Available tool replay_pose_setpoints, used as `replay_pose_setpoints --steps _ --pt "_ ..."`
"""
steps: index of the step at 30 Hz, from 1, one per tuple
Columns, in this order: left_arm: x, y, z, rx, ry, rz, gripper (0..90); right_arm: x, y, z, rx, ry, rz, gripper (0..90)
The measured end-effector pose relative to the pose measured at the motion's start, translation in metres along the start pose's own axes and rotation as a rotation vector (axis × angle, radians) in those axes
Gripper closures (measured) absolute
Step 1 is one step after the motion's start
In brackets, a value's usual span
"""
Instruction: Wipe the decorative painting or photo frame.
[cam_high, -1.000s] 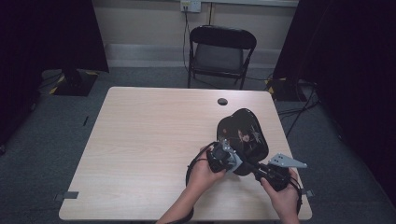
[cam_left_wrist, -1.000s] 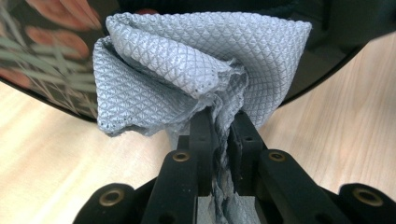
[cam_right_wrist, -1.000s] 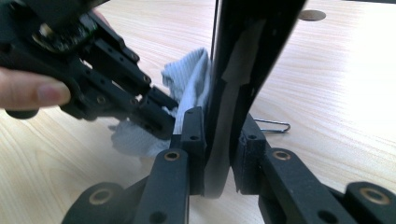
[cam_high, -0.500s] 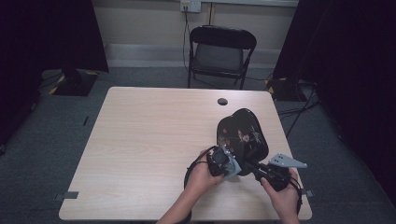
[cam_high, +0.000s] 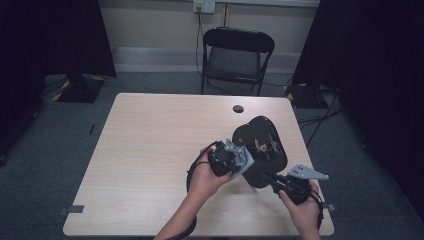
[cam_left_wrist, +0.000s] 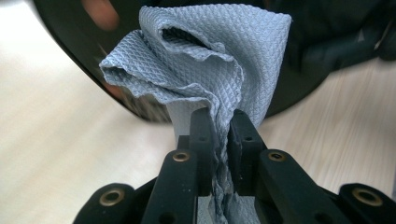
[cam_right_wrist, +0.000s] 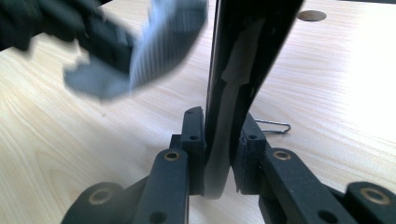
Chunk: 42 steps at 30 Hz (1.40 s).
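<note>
High view: a glossy black, pear-shaped flat plate is being held above the right near part of the pale wooden counter. The right gripper is pinching the plate's near end; in the right gripper view its jaws are pressing on the thin black edge, with a wire paper clip lying on the counter just behind. The left gripper is clamping a crumpled grey waffle-textured cloth, which is lying against the plate's left face. A black folding chair is standing beyond the far edge.
</note>
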<state>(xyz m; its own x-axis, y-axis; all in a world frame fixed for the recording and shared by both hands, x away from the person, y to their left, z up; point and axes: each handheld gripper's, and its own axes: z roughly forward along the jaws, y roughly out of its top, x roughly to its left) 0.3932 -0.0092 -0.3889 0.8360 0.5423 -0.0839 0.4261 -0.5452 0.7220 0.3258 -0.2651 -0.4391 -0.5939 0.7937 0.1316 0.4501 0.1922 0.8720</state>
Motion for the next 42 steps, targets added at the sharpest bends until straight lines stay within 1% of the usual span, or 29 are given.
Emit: replay_pose_setpoints --steps 3,4,7,9,10,11,14,16,17,20,22,30,35,42 --pt "0.002 0.017 -0.017 -0.057 0.014 0.008 81.8 0.000 0.000 0.000 0.000 0.001 0.001 77.5" --pt "0.002 0.023 -0.022 -0.068 0.020 0.012 81.8 0.000 0.000 0.000 0.000 0.001 0.001 77.5" --pt "0.000 0.040 -0.035 -0.132 0.034 0.029 81.8 0.000 0.000 0.000 -0.001 0.001 0.001 77.4" --pt "-0.003 0.049 -0.041 -0.183 0.031 0.033 81.9 0.000 0.000 0.000 0.001 0.001 0.000 77.5" --pt "-0.005 0.053 -0.043 -0.198 0.029 0.036 81.9 0.000 0.000 0.000 0.003 0.000 0.002 77.5" --pt "-0.008 0.059 -0.044 -0.214 0.032 0.052 81.9 0.000 0.000 0.000 0.003 0.000 0.002 77.5" --pt "-0.015 0.068 -0.042 -0.232 0.021 0.069 81.9 0.000 0.000 0.000 0.004 0.000 0.002 77.5" --pt "-0.020 0.073 -0.039 -0.233 0.022 0.078 81.8 0.000 -0.001 0.000 0.003 0.002 0.003 77.4" --pt "-0.022 0.075 -0.037 -0.236 0.015 0.081 81.5 0.000 -0.001 0.000 0.004 0.003 0.005 77.4" --pt "-0.026 0.078 -0.029 -0.220 0.005 0.092 81.3 0.000 -0.001 0.001 0.003 0.001 0.002 77.5" --pt "-0.027 0.078 -0.025 -0.200 0.001 0.103 81.5 0.000 -0.001 0.001 0.002 0.000 0.000 77.5" --pt "-0.029 0.070 -0.015 -0.161 -0.007 0.114 81.9 0.001 0.000 0.001 0.006 -0.005 0.002 77.7" --pt "-0.030 0.059 -0.005 -0.114 -0.005 0.131 81.9 0.002 0.000 0.002 0.005 -0.006 0.002 77.6" --pt "-0.029 0.036 0.014 -0.045 -0.012 0.120 81.9 0.002 0.000 0.002 0.004 -0.008 0.001 77.8"
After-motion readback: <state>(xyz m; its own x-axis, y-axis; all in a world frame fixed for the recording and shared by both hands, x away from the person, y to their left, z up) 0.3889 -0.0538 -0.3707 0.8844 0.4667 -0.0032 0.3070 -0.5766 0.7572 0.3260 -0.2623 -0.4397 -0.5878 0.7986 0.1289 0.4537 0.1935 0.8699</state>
